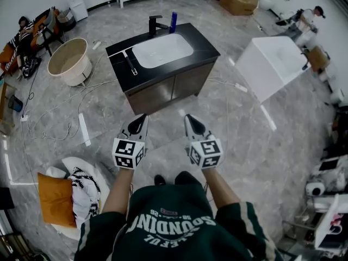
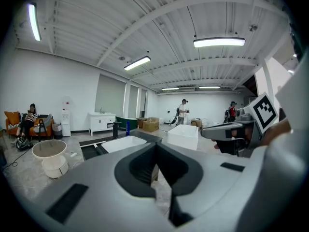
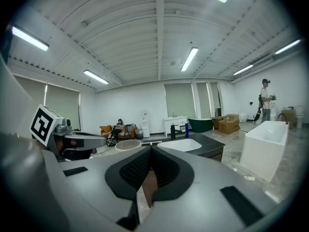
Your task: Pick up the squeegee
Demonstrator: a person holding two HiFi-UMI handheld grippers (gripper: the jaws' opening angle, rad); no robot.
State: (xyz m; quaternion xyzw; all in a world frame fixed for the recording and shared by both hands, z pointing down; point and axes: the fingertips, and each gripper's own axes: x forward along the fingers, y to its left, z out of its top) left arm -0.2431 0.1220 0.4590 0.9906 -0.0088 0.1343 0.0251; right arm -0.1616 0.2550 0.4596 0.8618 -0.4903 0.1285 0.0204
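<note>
The squeegee [image 1: 130,63], a thin black-handled tool with a pale blade, lies on the black vanity top [image 1: 204,43] left of the white sink [image 1: 162,49]. It shows faintly in the left gripper view [image 2: 94,145]. Both grippers hover side by side over the floor in front of the vanity, well short of it. My left gripper [image 1: 142,117] is shut with nothing in it, its tips meeting [image 2: 155,144]. My right gripper [image 1: 187,117] is also shut and empty [image 3: 150,146]. Each one appears in the other's view: the right gripper [image 2: 227,129] and the left gripper [image 3: 91,139].
A black faucet [image 1: 156,23] and a blue bottle [image 1: 173,20] stand behind the sink. A round beige tub [image 1: 69,61] sits to the left and a white rectangular tub [image 1: 272,64] to the right. Cables [image 1: 60,110] trail over the marble floor. An orange cushion [image 1: 54,200] lies near left.
</note>
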